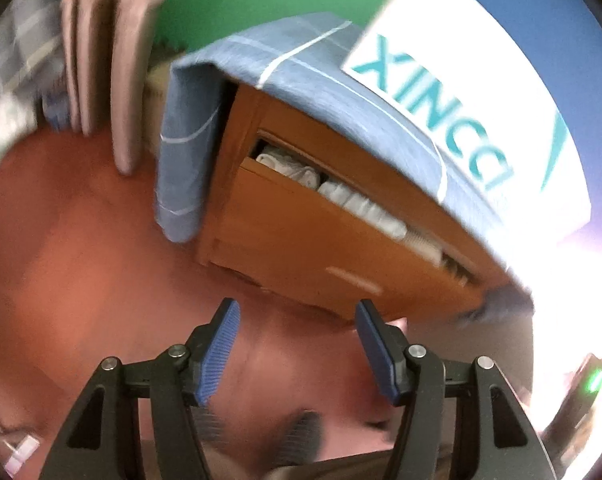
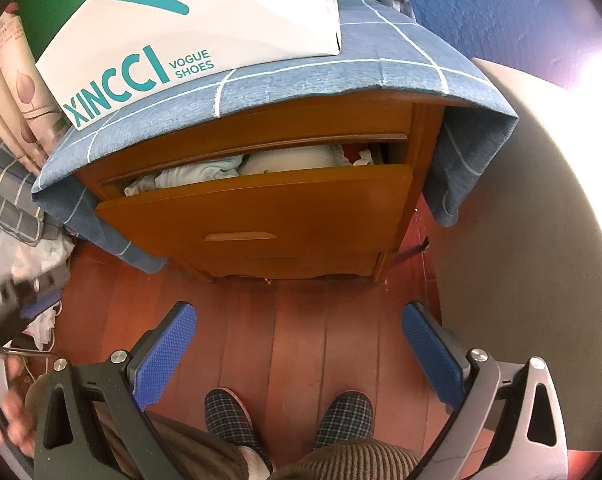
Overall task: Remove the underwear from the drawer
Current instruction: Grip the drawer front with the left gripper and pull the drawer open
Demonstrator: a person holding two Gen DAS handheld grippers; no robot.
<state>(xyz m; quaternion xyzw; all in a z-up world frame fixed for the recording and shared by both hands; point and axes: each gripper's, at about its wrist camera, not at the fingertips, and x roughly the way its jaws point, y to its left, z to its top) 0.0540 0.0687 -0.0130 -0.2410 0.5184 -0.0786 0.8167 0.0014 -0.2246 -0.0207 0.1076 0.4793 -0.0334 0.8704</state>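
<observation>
A wooden nightstand has its top drawer (image 2: 257, 208) pulled partly out. Pale folded underwear (image 2: 205, 174) fills the gap, and shows as white bundles (image 1: 357, 200) in the tilted, blurred left wrist view. My left gripper (image 1: 297, 308) hangs open above the red floor, short of the drawer front (image 1: 321, 240), with nothing between its blue pads. My right gripper (image 2: 301, 312) is open too, wide apart, held back from the nightstand over the floorboards. The left gripper's blurred body (image 2: 1, 316) shows at the left edge of the right wrist view.
A blue checked cloth (image 2: 401, 60) drapes over the nightstand, with a white shoe box (image 2: 205, 20) on top. Bedding (image 2: 9, 120) lies to the left, a pale grey rounded object (image 2: 521, 200) to the right. The person's checked slippers (image 2: 229, 412) stand on the wooden floor (image 2: 301, 340).
</observation>
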